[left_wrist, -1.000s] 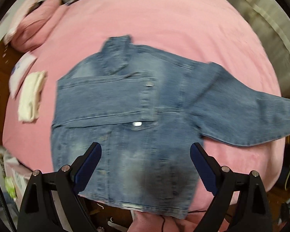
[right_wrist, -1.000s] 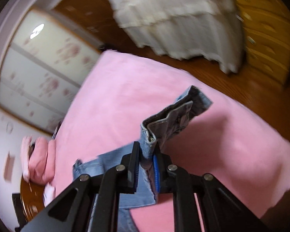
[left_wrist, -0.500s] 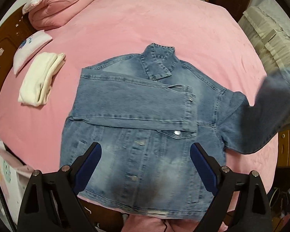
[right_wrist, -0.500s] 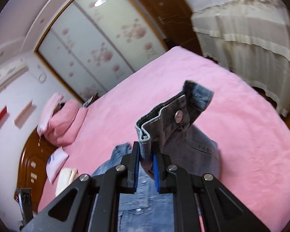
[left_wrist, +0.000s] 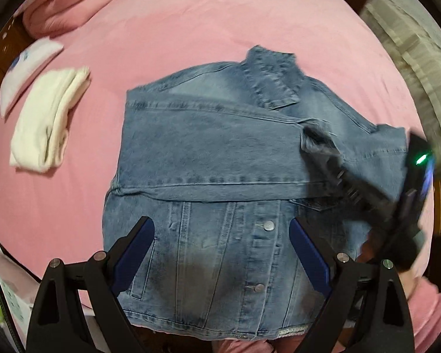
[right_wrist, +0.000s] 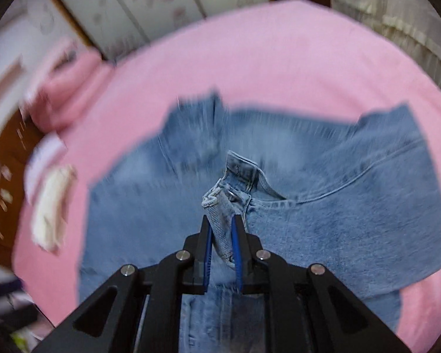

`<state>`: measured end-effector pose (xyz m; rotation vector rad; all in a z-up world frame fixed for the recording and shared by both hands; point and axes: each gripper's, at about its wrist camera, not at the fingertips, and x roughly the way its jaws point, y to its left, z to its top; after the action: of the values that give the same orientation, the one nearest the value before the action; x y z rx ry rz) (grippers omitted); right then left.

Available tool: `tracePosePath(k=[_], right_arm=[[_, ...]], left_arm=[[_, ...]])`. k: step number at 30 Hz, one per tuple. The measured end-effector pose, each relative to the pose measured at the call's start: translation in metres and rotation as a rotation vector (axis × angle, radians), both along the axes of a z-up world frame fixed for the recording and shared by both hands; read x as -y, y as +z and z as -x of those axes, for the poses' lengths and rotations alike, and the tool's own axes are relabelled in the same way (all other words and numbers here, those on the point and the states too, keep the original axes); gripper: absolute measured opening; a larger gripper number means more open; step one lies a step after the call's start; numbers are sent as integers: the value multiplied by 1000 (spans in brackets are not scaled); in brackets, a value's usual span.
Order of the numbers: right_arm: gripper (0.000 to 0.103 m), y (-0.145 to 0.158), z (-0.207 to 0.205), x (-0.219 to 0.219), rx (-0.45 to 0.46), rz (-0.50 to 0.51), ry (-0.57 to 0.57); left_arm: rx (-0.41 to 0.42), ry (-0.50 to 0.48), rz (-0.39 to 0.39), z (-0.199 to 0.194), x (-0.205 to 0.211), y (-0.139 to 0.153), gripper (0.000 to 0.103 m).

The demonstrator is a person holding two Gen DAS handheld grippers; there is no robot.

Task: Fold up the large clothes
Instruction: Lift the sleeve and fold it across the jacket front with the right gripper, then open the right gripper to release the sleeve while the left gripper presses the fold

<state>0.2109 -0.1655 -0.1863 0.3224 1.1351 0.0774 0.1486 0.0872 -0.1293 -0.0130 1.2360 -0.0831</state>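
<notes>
A denim jacket (left_wrist: 220, 158) lies front-up on the pink bed (left_wrist: 208, 26), its hem at the bed's near edge and its collar toward the middle. One sleeve is folded across the chest. The right gripper (right_wrist: 222, 232) has the other sleeve's cuff (right_wrist: 220, 206) between its blue pads; its jaws are opening, and the cuff sits over the jacket's chest. The left gripper (left_wrist: 220, 247) hangs spread wide above the hem, grasping nothing. A folded cream garment (left_wrist: 48, 120) lies near the bed's left edge, beside pink pillows (left_wrist: 70, 3) at the far left corner.
</notes>
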Motion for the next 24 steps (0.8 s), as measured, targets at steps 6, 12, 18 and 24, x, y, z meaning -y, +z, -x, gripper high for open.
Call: tracePosePath(k=[6,12,18,24], right_arm=[[52,-31,11,-22,-127,-68,156],[57,0,33,-1,-132,-110,300],[61,23,53,38,-137,-100,323],[61,18,64,107,-181,-70,157]], left_arm=[[-24,24,125,-1,-3,-9,92],[-47,-8,188,-8,26,-12,92],[-44,-58,366,-31,63,-40,92],[-181,-93,343,-66,107,-97,82]])
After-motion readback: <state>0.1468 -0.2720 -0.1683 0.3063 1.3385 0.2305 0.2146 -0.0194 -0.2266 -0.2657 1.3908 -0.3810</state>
